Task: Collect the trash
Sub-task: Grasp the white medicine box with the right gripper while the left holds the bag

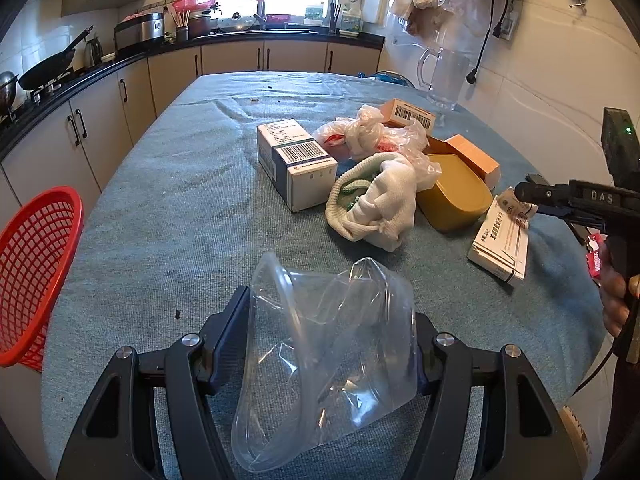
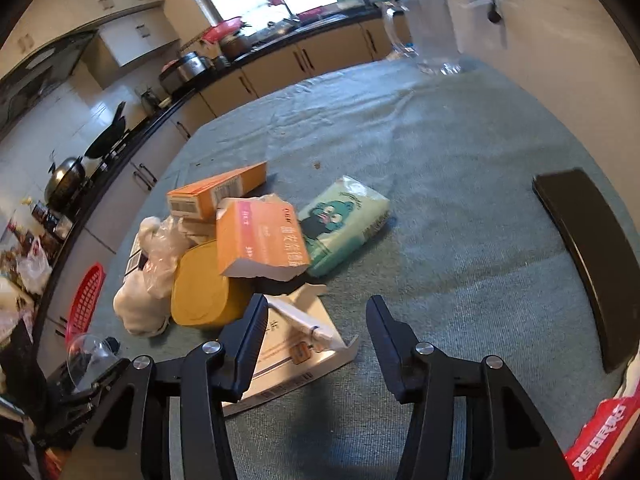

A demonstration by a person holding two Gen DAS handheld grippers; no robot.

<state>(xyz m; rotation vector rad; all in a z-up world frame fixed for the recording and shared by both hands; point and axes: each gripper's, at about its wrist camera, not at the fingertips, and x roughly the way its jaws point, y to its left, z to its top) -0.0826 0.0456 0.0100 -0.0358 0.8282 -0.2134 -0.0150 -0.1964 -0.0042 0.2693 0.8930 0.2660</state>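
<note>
The crumpled clear plastic cup [image 1: 320,344], pinched between the pads of the left hand-held gripper [image 1: 332,344] just above the counter [image 1: 160,208], should travel gently to the red basket [image 1: 36,264] at its left edge, while the right hand-held gripper [image 2: 316,336] stands half-open, empty, beside the white box [image 2: 292,352].

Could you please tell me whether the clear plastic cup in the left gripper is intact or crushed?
Crushed. The clear plastic cup sits squeezed between the left gripper pads, its wall creased and its rim bent out of round.
</note>
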